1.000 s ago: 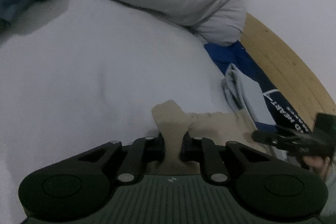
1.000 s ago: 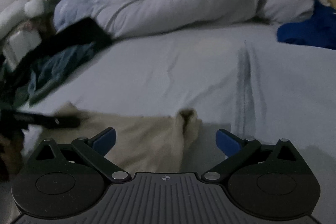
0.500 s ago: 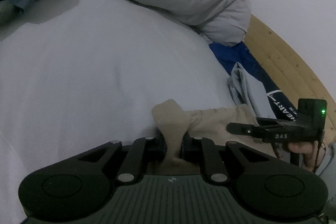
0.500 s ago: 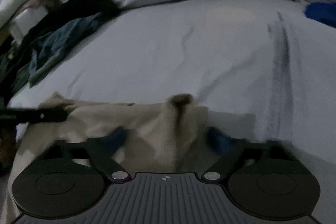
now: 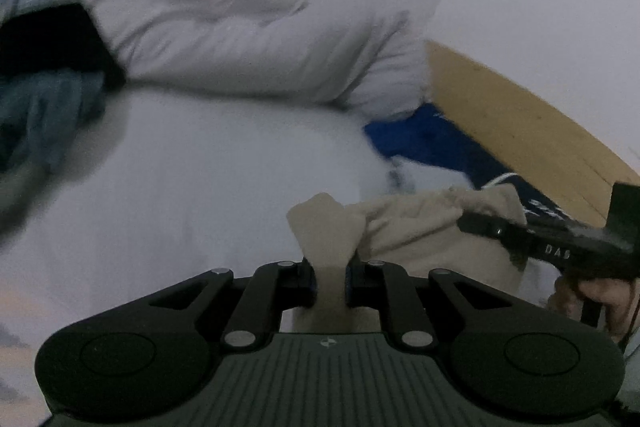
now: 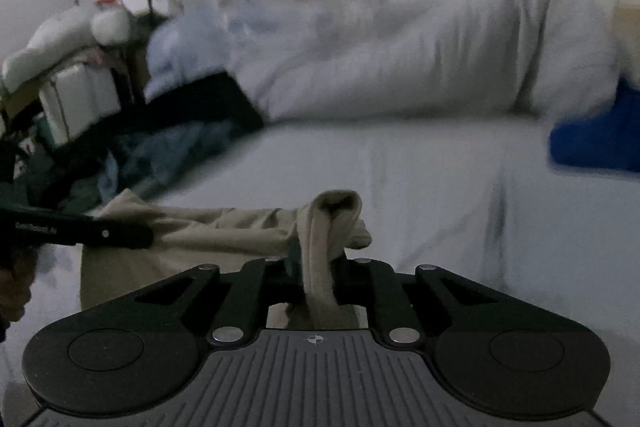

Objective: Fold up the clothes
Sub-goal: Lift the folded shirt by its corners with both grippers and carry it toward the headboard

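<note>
Change: right gripper (image 6: 316, 267) was wide apart around the beige garment (image 5: 420, 227); its fingers are now closing on a bunched corner.
Left gripper (image 5: 329, 281): narrow, pinching the other corner.
Garment: lifted off the bed (image 5: 200, 187).
Long axis: stretched sideways between both grippers, equally near.

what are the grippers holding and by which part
Both hold the beige garment along its top edge: left gripper and right gripper, its jaws closing, each pinch a bunched corner.
</note>
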A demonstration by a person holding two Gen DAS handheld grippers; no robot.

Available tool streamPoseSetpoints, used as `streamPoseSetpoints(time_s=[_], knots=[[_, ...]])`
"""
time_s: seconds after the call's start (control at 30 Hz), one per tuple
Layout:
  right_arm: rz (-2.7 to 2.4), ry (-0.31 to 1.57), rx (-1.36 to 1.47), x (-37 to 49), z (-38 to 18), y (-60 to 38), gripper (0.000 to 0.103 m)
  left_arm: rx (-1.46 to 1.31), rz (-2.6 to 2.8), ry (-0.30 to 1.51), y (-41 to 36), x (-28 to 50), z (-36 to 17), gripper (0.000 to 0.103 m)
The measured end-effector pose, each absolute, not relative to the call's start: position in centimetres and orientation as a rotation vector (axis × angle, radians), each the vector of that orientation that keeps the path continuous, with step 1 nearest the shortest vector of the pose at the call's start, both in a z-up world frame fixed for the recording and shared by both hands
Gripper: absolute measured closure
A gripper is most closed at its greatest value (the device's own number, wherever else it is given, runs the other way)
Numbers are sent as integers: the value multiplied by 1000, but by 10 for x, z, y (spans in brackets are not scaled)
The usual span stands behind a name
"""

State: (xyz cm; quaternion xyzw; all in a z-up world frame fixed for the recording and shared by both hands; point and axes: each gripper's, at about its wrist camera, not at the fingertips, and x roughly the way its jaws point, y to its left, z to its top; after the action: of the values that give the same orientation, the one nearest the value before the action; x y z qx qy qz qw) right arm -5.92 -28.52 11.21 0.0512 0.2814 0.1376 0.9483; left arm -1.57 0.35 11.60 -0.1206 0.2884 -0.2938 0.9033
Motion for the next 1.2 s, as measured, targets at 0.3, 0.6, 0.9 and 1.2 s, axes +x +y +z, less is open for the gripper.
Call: streamPoseSetpoints(time_s=[0.3, 0.6, 0.9, 1.2], knots=[[188, 354, 93, -201, 200, -273, 90, -162, -673, 410, -1, -164, 214, 88], [150, 230, 90, -285, 274, -293, 90, -104, -741, 268, -28, -235, 290, 88], [98, 78, 61, -321, 351, -344, 90, -92, -822, 157, -72, -245, 353, 88], [-28, 8, 58, -353, 385, -412, 90, -55, -949, 142, -161, -231, 384, 88]])
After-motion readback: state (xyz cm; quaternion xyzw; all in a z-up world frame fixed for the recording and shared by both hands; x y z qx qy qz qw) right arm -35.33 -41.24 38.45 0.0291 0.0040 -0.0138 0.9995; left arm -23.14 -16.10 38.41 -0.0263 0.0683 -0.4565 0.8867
